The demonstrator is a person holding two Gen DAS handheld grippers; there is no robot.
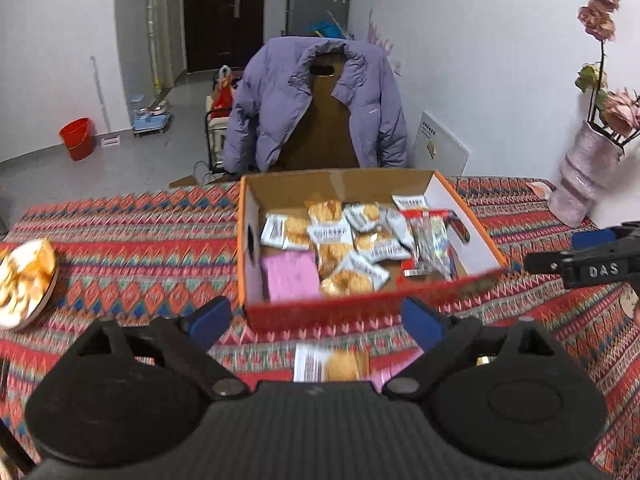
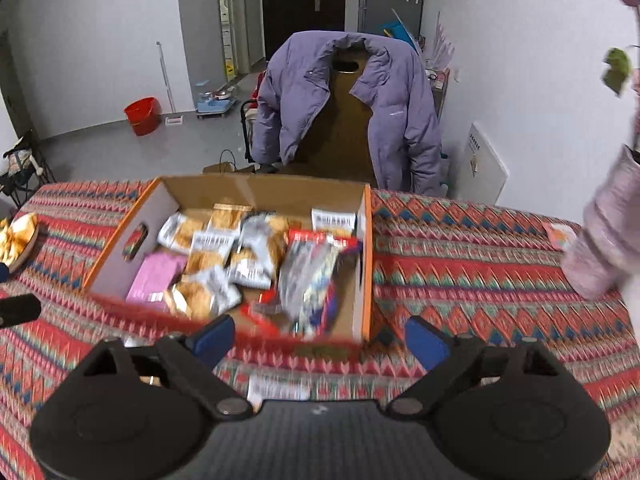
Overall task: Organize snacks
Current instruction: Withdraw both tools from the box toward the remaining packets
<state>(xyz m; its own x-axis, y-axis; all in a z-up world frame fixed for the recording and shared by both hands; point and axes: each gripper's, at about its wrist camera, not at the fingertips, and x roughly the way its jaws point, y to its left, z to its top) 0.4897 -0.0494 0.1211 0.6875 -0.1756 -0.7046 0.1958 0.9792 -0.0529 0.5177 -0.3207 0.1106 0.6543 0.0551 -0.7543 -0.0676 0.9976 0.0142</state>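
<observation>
An open cardboard box point(image 1: 464, 208) with red-orange outer walls sits on the patterned tablecloth and holds several snack packets point(image 1: 340, 240), a pink packet point(image 1: 290, 276) and red-trimmed packets point(image 1: 430, 240). The box point(image 2: 366, 256) also shows in the right wrist view with the same packets point(image 2: 224, 256). My left gripper point(image 1: 316, 320) is open and empty just in front of the box. A loose snack packet point(image 1: 332, 364) lies on the cloth under it. My right gripper point(image 2: 320, 340) is open and empty before the box's near right corner, above a white packet point(image 2: 276, 390).
A plate of golden snacks point(image 1: 24, 280) sits at the table's left edge. A pink vase with flowers point(image 1: 584, 176) stands at the right. A chair draped with a purple jacket point(image 1: 316, 100) is behind the table. The right gripper's arm point(image 1: 588, 264) shows at the right.
</observation>
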